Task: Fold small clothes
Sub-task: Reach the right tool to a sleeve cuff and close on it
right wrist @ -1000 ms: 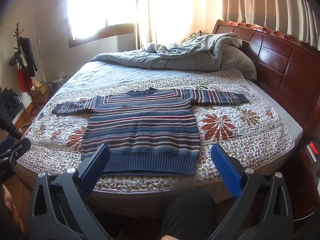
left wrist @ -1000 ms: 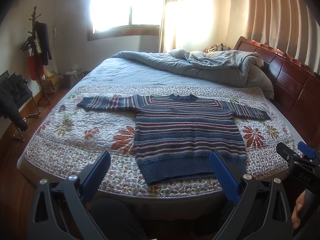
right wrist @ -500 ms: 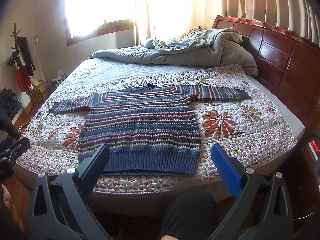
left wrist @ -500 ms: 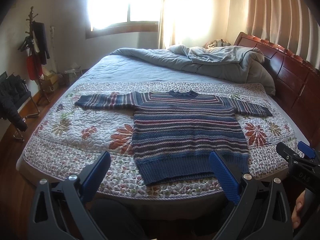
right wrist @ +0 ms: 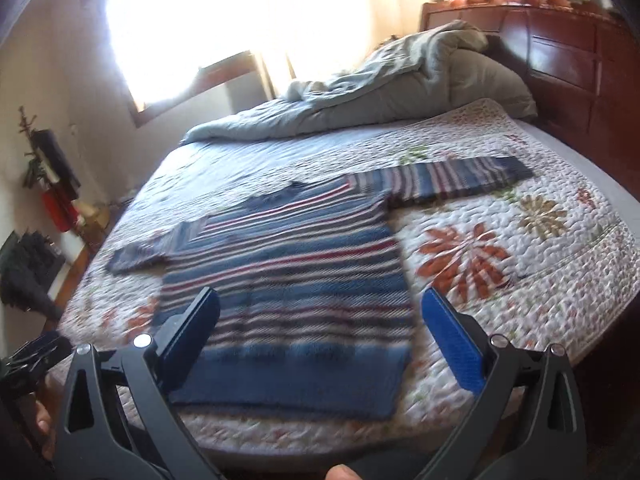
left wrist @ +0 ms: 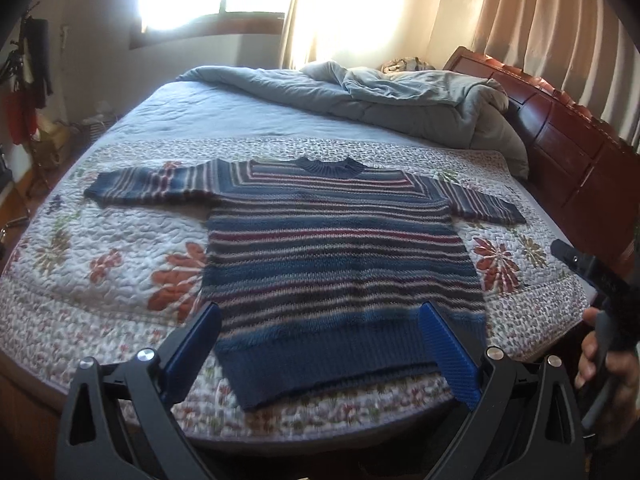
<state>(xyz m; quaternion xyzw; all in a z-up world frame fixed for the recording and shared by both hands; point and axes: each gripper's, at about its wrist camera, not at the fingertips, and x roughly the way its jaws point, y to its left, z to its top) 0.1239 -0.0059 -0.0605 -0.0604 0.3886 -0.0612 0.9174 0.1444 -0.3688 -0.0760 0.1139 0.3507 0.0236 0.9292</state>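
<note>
sweater [left wrist: 340, 256] lay flat and unfolded on the floral quilt [left wrist: 120, 248] at the near edge of the bed, both sleeves spread out, collar away from the cameras. left tongs [left wrist: 320, 344] gaped wide, nothing held, hovering over the hem. right tongs [right wrist: 320, 332] likewise wide apart and empty. right-wrist view motion-blurred.
</note>
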